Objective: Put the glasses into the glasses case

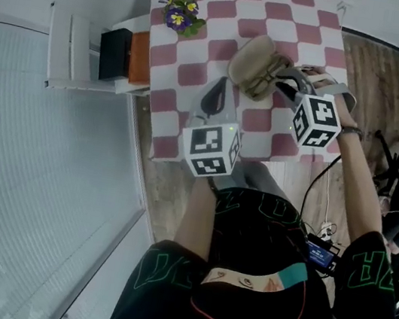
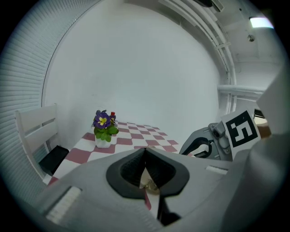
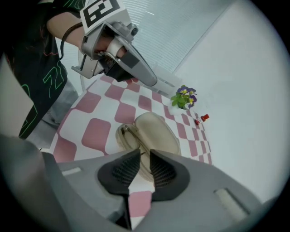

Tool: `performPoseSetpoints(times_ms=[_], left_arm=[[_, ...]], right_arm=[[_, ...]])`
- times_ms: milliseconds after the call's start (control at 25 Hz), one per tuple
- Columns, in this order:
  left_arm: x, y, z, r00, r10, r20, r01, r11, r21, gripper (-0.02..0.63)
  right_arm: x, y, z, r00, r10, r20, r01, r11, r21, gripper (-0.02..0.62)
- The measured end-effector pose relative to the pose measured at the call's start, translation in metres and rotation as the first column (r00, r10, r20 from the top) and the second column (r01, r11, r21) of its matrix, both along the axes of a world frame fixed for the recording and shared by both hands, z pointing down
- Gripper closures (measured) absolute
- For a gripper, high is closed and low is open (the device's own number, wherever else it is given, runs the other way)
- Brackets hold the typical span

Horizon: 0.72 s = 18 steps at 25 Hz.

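A beige glasses case [image 1: 256,64] lies open on the pink-and-white checked tablecloth [image 1: 204,49]. In the right gripper view the case [image 3: 156,131] shows thin-rimmed glasses [image 3: 127,136] lying in its left half. My right gripper [image 3: 140,156] hovers just over the case's near end, its jaws a narrow gap apart with nothing clearly between them. That near end is hidden. My left gripper [image 1: 214,98] is held above the table to the left of the case, shut and empty. From its own view [image 2: 145,152] a bit of the gold rim [image 2: 152,185] shows below the pads.
A small pot of purple and yellow flowers [image 1: 181,14] stands at the table's far left corner. A little red object [image 3: 204,118] sits beyond it. A white chair [image 1: 74,49] with dark and orange things on it is left of the table. The table's near edge [image 1: 184,161] is close to the person's lap.
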<state>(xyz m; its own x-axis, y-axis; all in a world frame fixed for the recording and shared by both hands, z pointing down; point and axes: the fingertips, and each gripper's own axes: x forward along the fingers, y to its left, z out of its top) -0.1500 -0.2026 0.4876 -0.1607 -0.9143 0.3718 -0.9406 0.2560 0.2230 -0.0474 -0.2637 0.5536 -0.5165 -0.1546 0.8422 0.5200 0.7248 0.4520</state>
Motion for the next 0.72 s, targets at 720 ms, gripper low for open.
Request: performPoseSetpoints(times_ms=[720], left_arm=[[0.025,-0.056,-0.114,0.986,0.091,0.140,-0.121,0.968,0.220,0.597]], right_arm=[[0.031,-0.052,-0.154,0.707,0.490,0.510,-0.375,0.871,-0.316,0.591]])
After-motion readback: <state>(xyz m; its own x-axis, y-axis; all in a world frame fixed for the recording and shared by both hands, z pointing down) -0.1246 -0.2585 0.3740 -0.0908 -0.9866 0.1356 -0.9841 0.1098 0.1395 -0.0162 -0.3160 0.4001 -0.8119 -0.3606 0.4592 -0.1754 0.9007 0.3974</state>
